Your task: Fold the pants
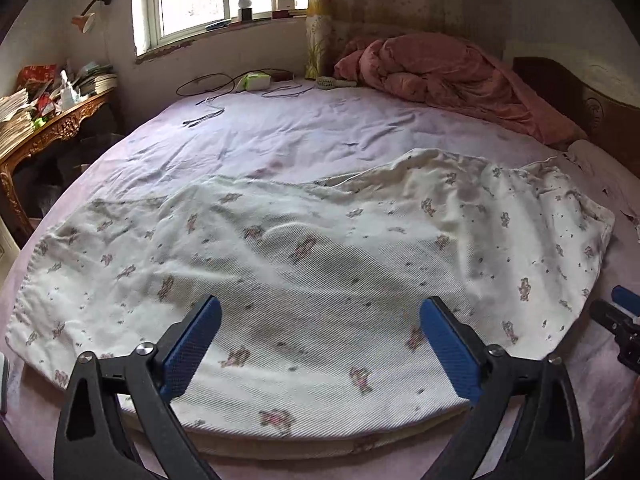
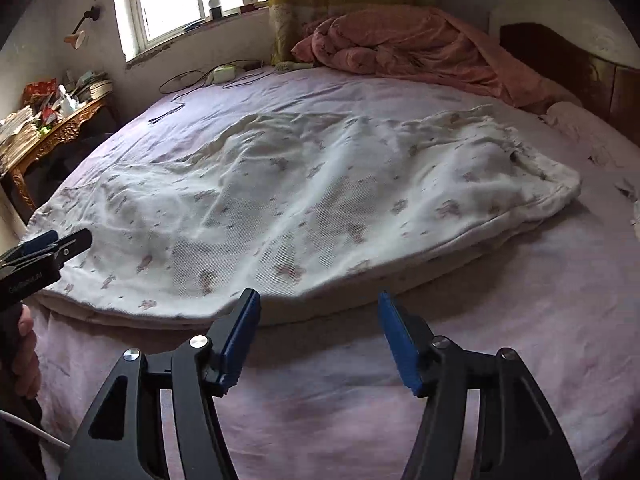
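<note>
- Both grippers empty: left gripper (image 1: 320, 344) spread wide over the pants (image 1: 304, 264), right gripper (image 2: 320, 340) spread just short of their near edge.
- Pants lie doubled lengthwise on the bed (image 2: 500, 320); crosswise folds seemingly remain.

- The left wrist view looks steeply down, close over the white floral-print pants (image 1: 312, 256) spread on the pink bedsheet (image 1: 256, 132).
- The right wrist view looks from nearby, further right, just before the pants' near edge.
- Both face the bright window (image 2: 172, 4) and crumpled pink quilt (image 2: 400, 40).
</note>
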{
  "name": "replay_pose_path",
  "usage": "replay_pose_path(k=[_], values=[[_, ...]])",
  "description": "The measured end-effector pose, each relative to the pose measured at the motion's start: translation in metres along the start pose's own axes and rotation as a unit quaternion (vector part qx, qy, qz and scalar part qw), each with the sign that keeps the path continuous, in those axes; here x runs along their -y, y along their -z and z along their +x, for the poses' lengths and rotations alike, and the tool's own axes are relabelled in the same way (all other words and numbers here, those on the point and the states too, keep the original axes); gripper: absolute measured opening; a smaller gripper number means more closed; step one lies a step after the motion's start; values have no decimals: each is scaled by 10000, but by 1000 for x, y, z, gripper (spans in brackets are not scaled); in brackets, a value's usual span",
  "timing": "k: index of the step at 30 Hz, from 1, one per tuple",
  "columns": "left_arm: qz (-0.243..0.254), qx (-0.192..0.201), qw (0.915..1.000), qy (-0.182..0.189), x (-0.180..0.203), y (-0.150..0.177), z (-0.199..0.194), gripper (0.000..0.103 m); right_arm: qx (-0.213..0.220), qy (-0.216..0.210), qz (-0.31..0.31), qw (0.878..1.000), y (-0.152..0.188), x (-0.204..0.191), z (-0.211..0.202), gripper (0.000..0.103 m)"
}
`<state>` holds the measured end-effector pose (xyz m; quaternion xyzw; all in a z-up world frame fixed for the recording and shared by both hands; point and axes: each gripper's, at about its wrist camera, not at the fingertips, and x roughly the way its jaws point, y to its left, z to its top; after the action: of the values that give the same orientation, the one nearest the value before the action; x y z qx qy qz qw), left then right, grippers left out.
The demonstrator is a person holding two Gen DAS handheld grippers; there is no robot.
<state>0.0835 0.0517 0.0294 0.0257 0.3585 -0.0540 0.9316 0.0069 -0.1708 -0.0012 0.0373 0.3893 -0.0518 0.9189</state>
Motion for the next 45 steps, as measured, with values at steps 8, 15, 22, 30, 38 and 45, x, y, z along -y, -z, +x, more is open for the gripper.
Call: replay_pose_path(k=[8, 15, 22, 30, 38, 45], values=[[-106, 57, 9996, 238, 48, -18, 23, 102, 543, 1134, 304, 9916, -50, 87, 12, 91], [146, 191, 9995, 210, 85, -22, 50, 102, 519, 1399, 701, 9863, -71, 149, 46, 91], [371, -583, 9974, 186, 93, -2, 88, 103, 242, 1070, 447, 9930, -71, 152, 83, 91], [567, -710, 9959, -45, 102, 3, 93, 103, -326, 1148, 508, 9916, -61, 150, 111, 98], [505, -768, 9958, 33, 100, 3, 94, 103, -509, 969, 833, 9905, -55, 160, 120, 102], [471, -610, 9967, 252, 101, -4, 85, 102, -614, 869, 906, 9902, -57, 162, 117, 102]])
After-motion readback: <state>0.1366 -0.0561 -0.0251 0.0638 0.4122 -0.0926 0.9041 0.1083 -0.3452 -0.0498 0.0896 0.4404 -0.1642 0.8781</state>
